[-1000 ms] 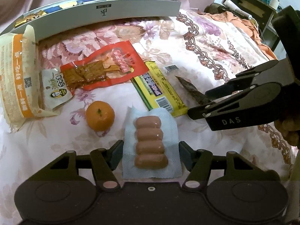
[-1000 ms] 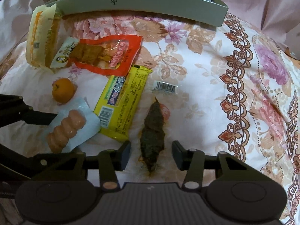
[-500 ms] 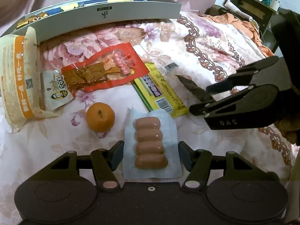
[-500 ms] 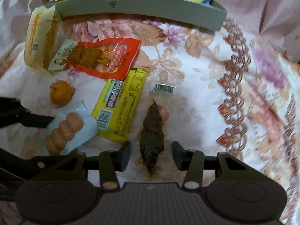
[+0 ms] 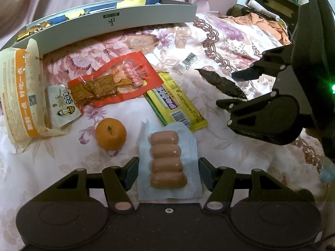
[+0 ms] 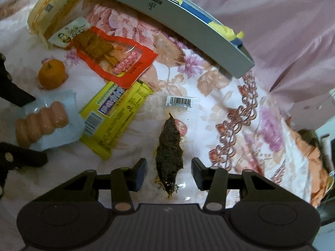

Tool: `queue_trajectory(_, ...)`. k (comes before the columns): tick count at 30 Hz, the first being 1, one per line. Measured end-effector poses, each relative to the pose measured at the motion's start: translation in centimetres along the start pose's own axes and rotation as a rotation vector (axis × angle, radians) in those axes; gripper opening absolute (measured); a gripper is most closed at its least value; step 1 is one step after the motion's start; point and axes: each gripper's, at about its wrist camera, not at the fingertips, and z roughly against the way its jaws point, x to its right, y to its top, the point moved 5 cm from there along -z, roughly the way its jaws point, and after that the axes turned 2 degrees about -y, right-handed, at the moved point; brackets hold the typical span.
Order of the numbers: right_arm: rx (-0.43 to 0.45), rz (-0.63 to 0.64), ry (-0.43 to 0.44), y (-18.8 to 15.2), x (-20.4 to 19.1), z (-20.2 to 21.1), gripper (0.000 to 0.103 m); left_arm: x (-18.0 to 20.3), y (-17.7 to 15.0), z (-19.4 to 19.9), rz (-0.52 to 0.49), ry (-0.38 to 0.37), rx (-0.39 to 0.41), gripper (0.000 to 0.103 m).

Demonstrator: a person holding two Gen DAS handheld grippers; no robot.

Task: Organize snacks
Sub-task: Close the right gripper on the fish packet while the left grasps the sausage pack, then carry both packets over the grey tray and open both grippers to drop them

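My left gripper (image 5: 168,172) is open, its fingers either side of a sausage pack (image 5: 168,161) on pale blue wrapping, not touching it. My right gripper (image 6: 169,172) is open around a dark seaweed snack in a clear packet (image 6: 170,152); it also shows in the left wrist view (image 5: 222,83). Between them lie a yellow bar (image 5: 178,104), a red tofu packet (image 5: 117,83), an orange (image 5: 111,133), a small white sachet (image 5: 63,104) and an orange-and-cream bag (image 5: 19,96). A grey box (image 5: 108,23) holding wrapped snacks stands at the back.
All lies on a flowered bedspread (image 5: 226,39). An orange cloth (image 5: 263,25) and dark furniture (image 5: 276,2) are at the far right. The right gripper body (image 5: 272,108) stands close to the right of the yellow bar.
The right gripper has swung and tilted to the right around the seaweed snack, and the left has drawn slightly back. No snack has moved; both grippers stay open.
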Motion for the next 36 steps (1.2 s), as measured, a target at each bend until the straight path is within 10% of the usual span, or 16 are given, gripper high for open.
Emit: queue_trajectory(36,0.159,-0.043,-0.189,1.3,2.7,2.9,0.051,0.5,1.0,2.1,0.029,-0.012,0.141,0.059)
